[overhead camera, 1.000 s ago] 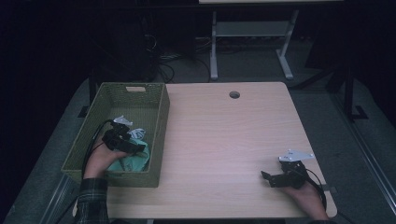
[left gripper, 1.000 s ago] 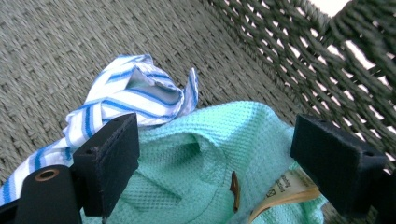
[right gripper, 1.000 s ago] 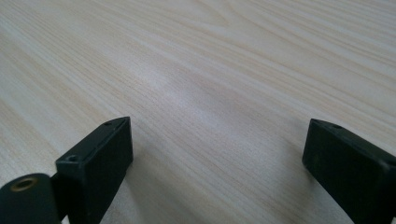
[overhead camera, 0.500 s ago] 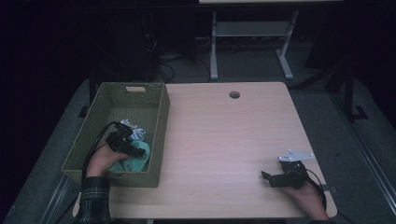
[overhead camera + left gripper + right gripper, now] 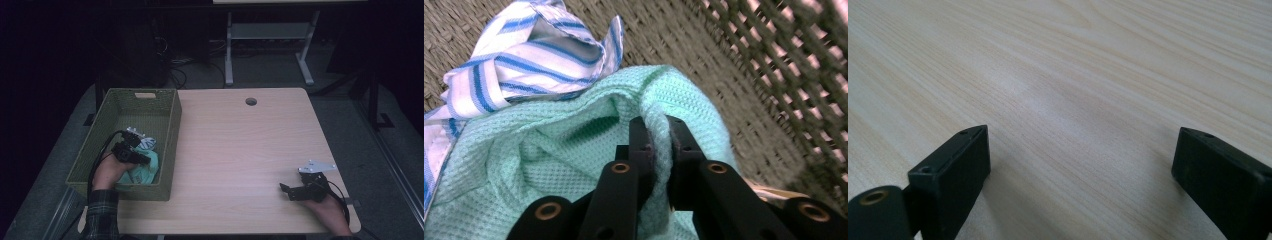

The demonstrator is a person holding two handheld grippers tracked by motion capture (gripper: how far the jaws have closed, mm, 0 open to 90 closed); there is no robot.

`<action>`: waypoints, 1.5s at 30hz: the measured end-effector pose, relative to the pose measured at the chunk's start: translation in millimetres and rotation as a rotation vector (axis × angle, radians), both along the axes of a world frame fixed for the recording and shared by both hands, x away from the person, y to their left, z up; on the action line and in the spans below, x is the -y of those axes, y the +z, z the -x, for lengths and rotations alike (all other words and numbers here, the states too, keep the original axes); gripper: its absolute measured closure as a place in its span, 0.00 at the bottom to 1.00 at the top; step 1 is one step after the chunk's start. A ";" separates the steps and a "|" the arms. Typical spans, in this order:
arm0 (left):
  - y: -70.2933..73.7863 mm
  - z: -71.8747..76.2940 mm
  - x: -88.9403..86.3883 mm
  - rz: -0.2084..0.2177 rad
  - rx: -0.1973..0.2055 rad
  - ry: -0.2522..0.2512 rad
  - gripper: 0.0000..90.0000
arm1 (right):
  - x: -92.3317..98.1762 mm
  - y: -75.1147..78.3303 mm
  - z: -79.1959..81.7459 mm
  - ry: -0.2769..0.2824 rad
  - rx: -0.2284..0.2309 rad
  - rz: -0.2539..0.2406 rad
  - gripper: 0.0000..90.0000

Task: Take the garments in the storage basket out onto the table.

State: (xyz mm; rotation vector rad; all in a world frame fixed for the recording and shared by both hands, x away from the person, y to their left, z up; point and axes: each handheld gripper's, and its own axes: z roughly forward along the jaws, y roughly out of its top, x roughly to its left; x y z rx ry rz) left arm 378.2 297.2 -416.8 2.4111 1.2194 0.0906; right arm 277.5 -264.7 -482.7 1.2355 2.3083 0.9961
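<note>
Left gripper view shows the left tool has just been closing, and now it pinches a fold of the green cloth, which lies in the green basket beside a blue striped cloth. So the grab looks done, but the cloth is not yet lifted out onto the worktop. High view shows the left hand reaching down into the basket, while the right tool rests low on the worktop, spread wide and holding nothing.
</note>
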 end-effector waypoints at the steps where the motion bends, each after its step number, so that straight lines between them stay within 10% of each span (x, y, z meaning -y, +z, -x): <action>1: 1.0 0.3 -0.8 0.006 0.002 0.001 0.93 | 0.0 0.0 0.0 0.000 0.000 0.000 0.09; 23: 43.7 18.7 -30.2 0.334 0.303 0.109 0.94 | 0.6 0.2 -0.3 -0.008 -0.001 0.004 0.09; 45: 80.5 24.7 -44.0 0.415 0.397 0.136 0.94 | 0.8 0.2 -0.3 -0.016 -0.002 0.005 0.09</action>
